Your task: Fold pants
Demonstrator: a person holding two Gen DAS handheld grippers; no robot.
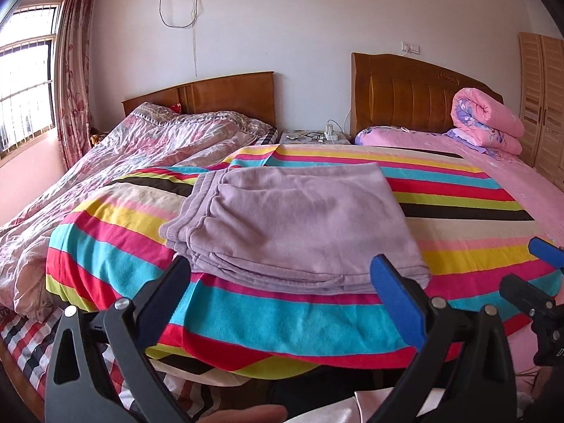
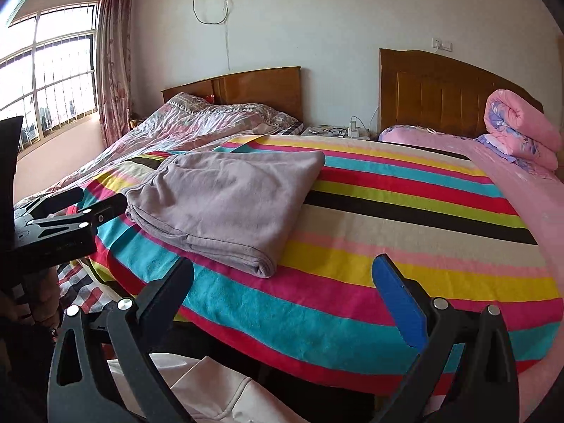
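Lying folded on the striped blanket (image 1: 317, 320) of the bed, the lilac pants (image 1: 292, 225) look soft, light and limp, best gripped at their stacked near edge. Left gripper (image 1: 278, 275) and right gripper (image 2: 282, 275) hold jaws apart, empty.

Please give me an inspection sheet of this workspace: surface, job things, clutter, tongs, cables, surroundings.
Surface: striped blanket spread over the bed, mostly flat.
Job's things: lilac pants folded into a compact stack on the blanket, waistband at the left.
Clutter: rolled pink quilt at the headboard; crumpled floral duvet on the neighbouring bed.
Tongs: left tongs open, empty, just short of the pants' near edge; right tongs open, empty, over bare blanket.
Cables: charger leads on the nightstand; a cord hanging on the wall.
Surroundings: window, curtain, wardrobe.
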